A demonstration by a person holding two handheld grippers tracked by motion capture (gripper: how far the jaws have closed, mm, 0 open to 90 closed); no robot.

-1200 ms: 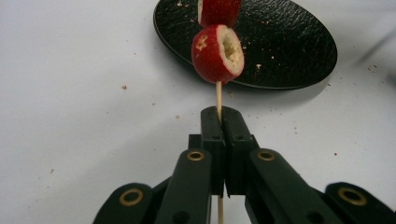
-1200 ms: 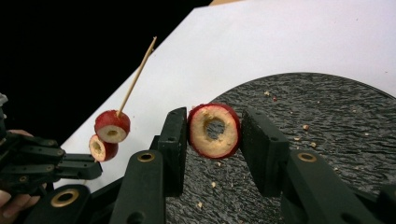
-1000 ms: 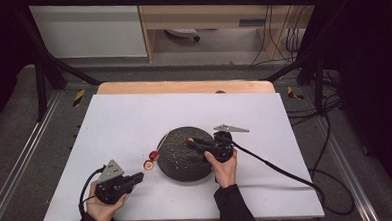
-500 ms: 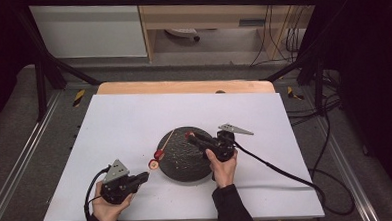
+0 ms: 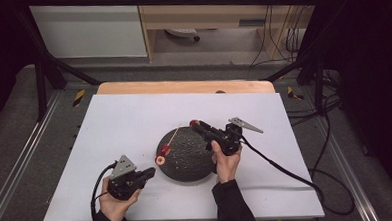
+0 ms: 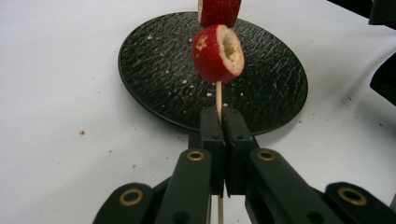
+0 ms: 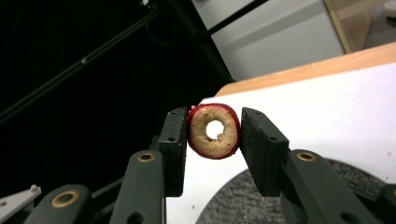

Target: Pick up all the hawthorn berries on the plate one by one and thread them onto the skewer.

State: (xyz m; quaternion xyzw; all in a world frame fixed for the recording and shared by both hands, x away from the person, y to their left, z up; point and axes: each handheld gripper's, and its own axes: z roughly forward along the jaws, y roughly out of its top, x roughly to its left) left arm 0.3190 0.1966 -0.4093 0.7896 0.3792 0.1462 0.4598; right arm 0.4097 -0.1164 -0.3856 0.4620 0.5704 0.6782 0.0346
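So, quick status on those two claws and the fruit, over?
Left gripper shut on skewer, two red rings threaded. Right gripper shut on third ring above black plate. Nothing between.

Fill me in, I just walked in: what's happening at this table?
A person is threading red fruit rings onto a skewer. The left gripper is shut on the skewer, which already carries two rings over a black plate. The right gripper holds another ring by its sides, above the plate.
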